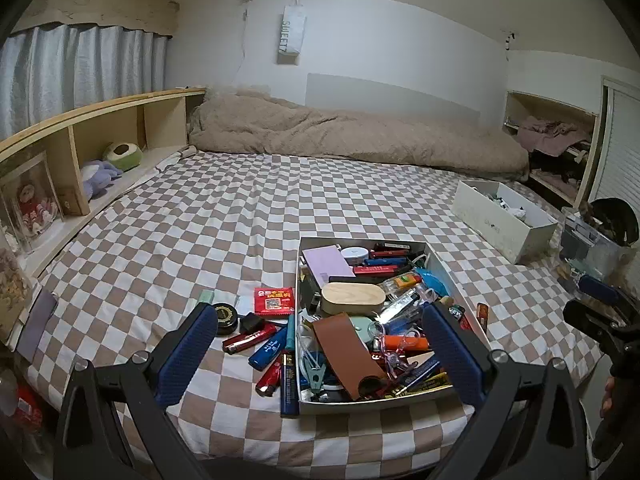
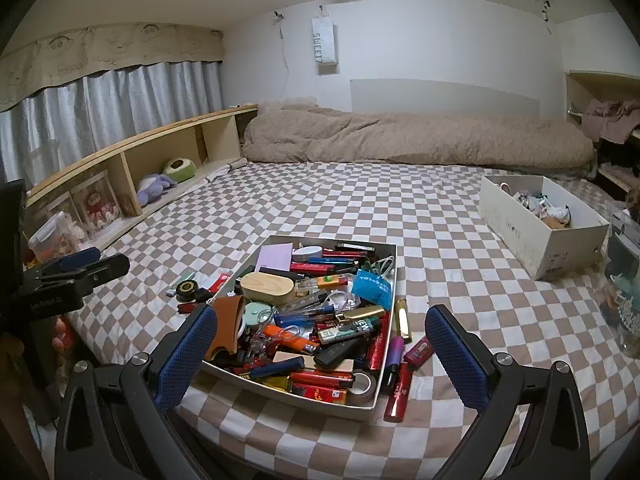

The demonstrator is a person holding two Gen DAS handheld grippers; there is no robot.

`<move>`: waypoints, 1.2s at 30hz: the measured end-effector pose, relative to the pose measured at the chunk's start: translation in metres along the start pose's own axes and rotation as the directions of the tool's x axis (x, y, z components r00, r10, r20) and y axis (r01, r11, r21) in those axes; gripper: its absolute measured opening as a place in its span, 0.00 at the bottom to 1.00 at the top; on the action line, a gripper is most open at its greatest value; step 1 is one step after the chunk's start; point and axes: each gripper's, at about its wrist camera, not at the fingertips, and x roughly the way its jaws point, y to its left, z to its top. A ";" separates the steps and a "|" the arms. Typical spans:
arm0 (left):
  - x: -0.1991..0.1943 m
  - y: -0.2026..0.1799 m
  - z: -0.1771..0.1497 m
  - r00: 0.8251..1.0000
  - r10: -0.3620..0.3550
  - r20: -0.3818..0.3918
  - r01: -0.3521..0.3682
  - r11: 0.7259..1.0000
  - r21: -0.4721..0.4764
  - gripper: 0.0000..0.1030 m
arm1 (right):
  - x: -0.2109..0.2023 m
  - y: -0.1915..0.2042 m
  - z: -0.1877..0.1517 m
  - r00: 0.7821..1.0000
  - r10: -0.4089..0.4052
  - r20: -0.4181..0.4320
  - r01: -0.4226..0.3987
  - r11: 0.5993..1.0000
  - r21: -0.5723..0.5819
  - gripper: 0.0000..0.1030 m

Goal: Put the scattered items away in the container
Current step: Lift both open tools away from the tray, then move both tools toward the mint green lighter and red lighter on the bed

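Blue-padded fingers [image 1: 188,356] frame the left wrist view: my left claw [image 1: 320,354] is spread wide and holds nothing, hovering low over the checkered bed [image 1: 160,240]. Between its fingers sits the white container [image 1: 440,268], already heaped with lighters, pens and small cases. Just left of its wall lie the strays: a red lighter [image 1: 249,339], a blue lighter [image 1: 269,350], a second red one [image 1: 271,376] nearer me, a dark blue stick [image 1: 289,384] touching the container's side, a red packet [image 1: 275,301] and a round black tin [image 1: 225,317]. I judge the lighters light, rigid and slick, best pinched across the narrow middle. The packet looks thin and flat, so it would need taking by an edge.

From the right wrist view, my right claw [image 2: 322,354] is likewise spread and empty, with the container's near corner between its fingers. On its right side, outside the wall, lie a gold lighter [image 2: 403,320], a purple-pink tube [image 2: 394,354], a small red lighter [image 2: 418,351] and a long red stick [image 2: 397,394] by the corner. These are hard and glossy too, likely to skid under the pads. A second white box [image 2: 544,236] stands well apart on the bed.
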 end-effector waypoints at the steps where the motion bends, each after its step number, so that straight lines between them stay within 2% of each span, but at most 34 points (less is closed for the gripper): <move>1: 0.000 0.001 0.000 1.000 0.005 0.000 -0.005 1.000 0.001 1.00 | 0.000 0.000 0.000 1.000 -0.001 0.001 0.001 1.000 0.001 1.00; 10: 0.002 0.014 0.005 1.000 0.008 -0.002 -0.008 1.000 -0.029 1.00 | -0.002 -0.005 0.003 1.000 -0.008 0.010 0.008 1.000 0.005 1.00; 15: 0.009 0.025 0.003 0.999 0.040 -0.012 -0.041 0.998 -0.049 1.00 | -0.002 -0.016 0.001 0.999 -0.035 -0.002 0.035 0.999 -0.001 1.00; 23: 0.030 0.057 -0.008 0.993 0.087 -0.085 -0.092 0.994 -0.058 1.00 | 0.013 -0.037 -0.013 0.990 -0.096 -0.105 0.086 0.991 -0.098 1.00; 27: 0.043 0.075 -0.016 0.982 0.132 -0.134 -0.139 0.989 -0.047 1.00 | 0.026 -0.043 -0.027 0.972 -0.152 -0.179 0.119 0.976 -0.184 1.00; 32: 0.058 0.099 -0.028 0.971 0.137 -0.196 -0.154 0.985 -0.077 1.00 | 0.050 -0.055 -0.047 0.946 -0.105 -0.308 0.037 0.975 -0.218 1.00; 36: 0.069 0.112 -0.037 0.954 0.198 -0.225 -0.209 0.978 -0.025 1.00 | 0.070 -0.067 -0.059 0.913 -0.137 -0.384 0.037 0.966 -0.256 1.00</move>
